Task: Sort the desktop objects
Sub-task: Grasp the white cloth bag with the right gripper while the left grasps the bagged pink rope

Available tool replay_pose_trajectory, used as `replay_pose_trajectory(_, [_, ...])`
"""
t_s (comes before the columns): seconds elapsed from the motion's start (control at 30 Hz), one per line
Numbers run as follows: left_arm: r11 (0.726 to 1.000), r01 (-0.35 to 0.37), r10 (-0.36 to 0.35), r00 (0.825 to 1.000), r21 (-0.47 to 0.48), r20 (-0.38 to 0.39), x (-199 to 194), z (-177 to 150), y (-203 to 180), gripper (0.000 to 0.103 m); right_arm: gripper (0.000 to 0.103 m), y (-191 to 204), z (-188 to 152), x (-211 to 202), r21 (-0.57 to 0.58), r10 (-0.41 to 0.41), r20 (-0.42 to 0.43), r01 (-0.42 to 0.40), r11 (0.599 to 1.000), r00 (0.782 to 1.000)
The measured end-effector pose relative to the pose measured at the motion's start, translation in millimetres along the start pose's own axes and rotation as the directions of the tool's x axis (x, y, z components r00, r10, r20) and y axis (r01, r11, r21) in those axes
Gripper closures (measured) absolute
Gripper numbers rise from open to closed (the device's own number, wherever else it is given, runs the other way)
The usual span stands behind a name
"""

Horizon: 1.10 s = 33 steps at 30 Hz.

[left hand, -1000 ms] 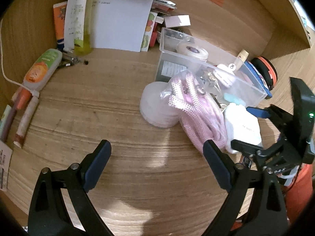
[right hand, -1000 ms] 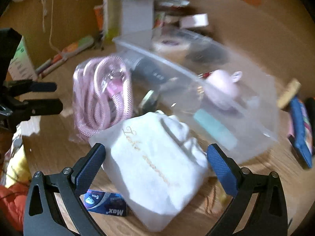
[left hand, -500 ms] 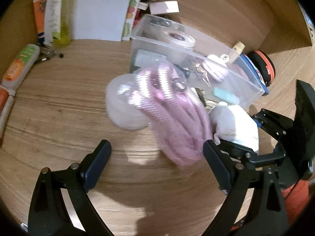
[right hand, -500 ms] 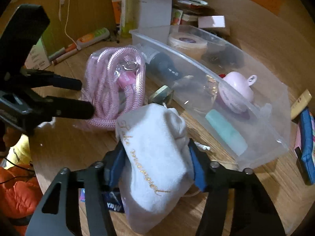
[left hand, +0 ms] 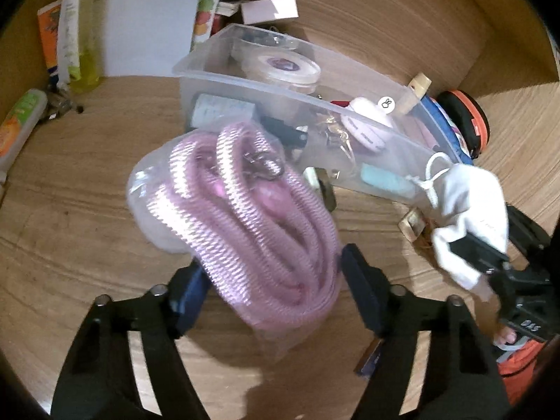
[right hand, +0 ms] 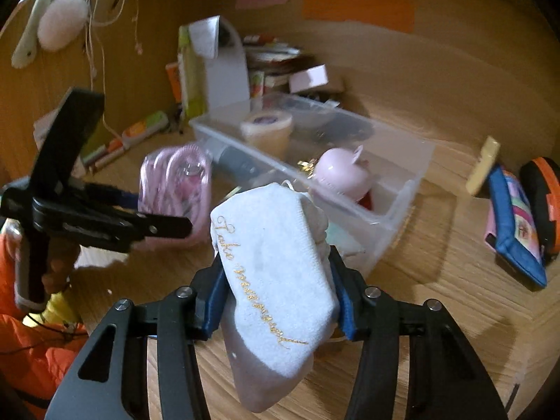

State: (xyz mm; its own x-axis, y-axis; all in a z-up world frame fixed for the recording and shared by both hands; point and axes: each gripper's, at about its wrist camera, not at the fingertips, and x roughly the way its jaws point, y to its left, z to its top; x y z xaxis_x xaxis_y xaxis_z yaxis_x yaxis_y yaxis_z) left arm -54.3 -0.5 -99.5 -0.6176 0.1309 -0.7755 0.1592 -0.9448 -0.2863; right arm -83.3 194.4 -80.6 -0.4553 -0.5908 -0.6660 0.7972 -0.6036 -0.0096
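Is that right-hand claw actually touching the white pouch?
Touching. The right wrist view shows the right gripper with both blue pads pressed into the white pouch.

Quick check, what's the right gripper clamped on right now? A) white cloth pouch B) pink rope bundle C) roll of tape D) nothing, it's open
A: in the right wrist view, the right gripper has its blue pads pressed against both sides of the white cloth pouch; the pink rope bundle sits in the left gripper instead.
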Motion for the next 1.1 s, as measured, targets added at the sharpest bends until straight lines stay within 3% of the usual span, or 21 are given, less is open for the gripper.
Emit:
replay_pose_trajectory(0.2, [0.999, -0.005, 0.003, 0.999, 0.041, 0.053, 0.1, 0.7, -11.7, 0.055, 0.055, -8.1, -2.5, -10.8, 0.040, -0.006, 0.031, 0.005, 0.999, 0.999])
replay_pose_trajectory(0.27, [0.996, -0.032, 0.024, 0.996, 0.084, 0.085, -5.7, -1.4, -15.8, 0.069, 0.055, -10.0, -3.7, -13.5, 0.052, -0.005, 0.038, 0.003, 0.999, 0.999])
replay_pose_trajectory(0.37, [0.995, -0.014, 0.004, 0.994, 0.099, 0.106, -14.1, -1.8, -14.1, 0.076, 0.055, -11.7, -3.4, -15.8, 0.073, 0.003, 0.051, -0.006, 0.997, 0.999])
replay_pose_trajectory(0.57, [0.990, -0.041, 0.018, 0.985, 0.133, 0.173, -36.5, -4.2, -11.2, 0.082, 0.055, -12.8, 1.7, -18.0, 0.100, 0.010, 0.071, -0.017, 0.995, 0.997])
replay_pose_trajectory(0.87, [0.988, -0.036, 0.003, 0.977, 0.151, 0.212, -55.4, -6.4, -6.6, 0.082, 0.055, -6.6, 14.9, -28.2, 0.111, 0.012, 0.111, -0.025, 0.994, 0.994])
replay_pose_trajectory(1.1, [0.987, -0.041, -0.005, 0.960, 0.157, 0.281, -80.1, 5.5, -5.3, 0.082, 0.055, -7.7, 27.7, -36.0, 0.121, -0.001, 0.151, -0.018, 0.993, 0.989])
